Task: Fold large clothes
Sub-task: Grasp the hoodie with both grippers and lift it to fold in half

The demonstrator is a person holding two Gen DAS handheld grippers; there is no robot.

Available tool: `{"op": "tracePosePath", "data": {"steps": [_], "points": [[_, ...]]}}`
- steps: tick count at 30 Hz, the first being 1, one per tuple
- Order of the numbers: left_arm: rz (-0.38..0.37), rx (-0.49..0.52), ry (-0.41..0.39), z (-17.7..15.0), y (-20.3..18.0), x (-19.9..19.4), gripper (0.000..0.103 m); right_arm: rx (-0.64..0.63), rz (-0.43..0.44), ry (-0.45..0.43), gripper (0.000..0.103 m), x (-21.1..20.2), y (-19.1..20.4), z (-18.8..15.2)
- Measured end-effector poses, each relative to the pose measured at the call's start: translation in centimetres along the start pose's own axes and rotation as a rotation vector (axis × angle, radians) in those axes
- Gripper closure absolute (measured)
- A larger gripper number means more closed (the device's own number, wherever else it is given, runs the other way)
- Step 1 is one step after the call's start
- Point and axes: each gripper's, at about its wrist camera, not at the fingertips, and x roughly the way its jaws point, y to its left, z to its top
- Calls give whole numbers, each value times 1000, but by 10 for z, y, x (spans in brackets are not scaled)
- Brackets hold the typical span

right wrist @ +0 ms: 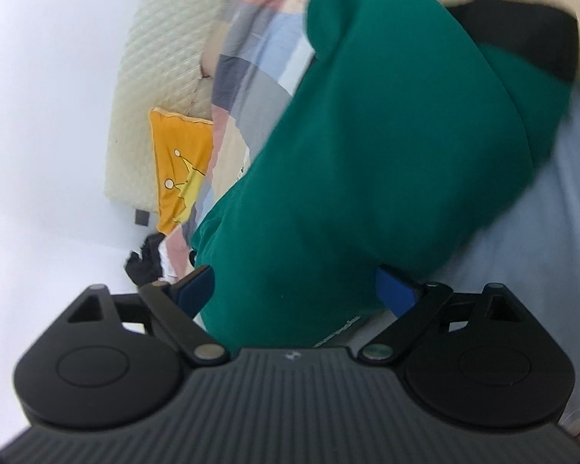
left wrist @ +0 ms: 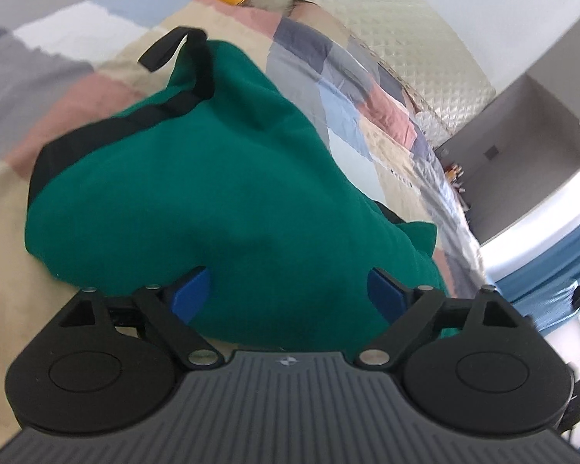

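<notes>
Now green garment (left wrist: 197, 201) lies between both spread tongs: left (left wrist: 288, 294), right (right wrist: 295, 290), unpinched.

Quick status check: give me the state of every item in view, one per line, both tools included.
Green garment: bunched on the bed, not flat, black trim showing.
Left tool: open, garment between its fingers, not pinched.
Right tool: open, garment between its fingers, not pinched.
Patchwork bedspread: spread out under the garment.
Yellow pillow: lying at the headboard.

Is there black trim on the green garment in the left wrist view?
Yes, the green garment has a black band along its far edge.
</notes>
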Motion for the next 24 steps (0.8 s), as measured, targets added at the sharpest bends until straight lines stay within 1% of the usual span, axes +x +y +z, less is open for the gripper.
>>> {"op": "tracePosePath", "data": {"steps": [5,8,11,13,15,18,21,24], "points": [[-23,-83,-2,3,10,1,11,118,-15,70,10,16,-19,-4],[-14,-105,-7,4,13,-3,11,152,-5,75,10,22,-24,-5],[1,-117,-11,3,16,-9,11,179,10,39,10,22,-25,-3],[56,-118,-28,2,16,-14,11,198,10,9,10,19,-27,-1],[88,-121,-47,0,17,-20,11,202,4,-38,10,13,-27,1],[94,-177,-50,0,27,-23,11,240,2,-87,10,4,-31,2],[112,-233,-24,-1,38,-18,11,244,-21,-145,10,-4,-33,3],[99,-288,-10,0,47,-16,11,270,-21,-177,10,-7,-35,4]]}}
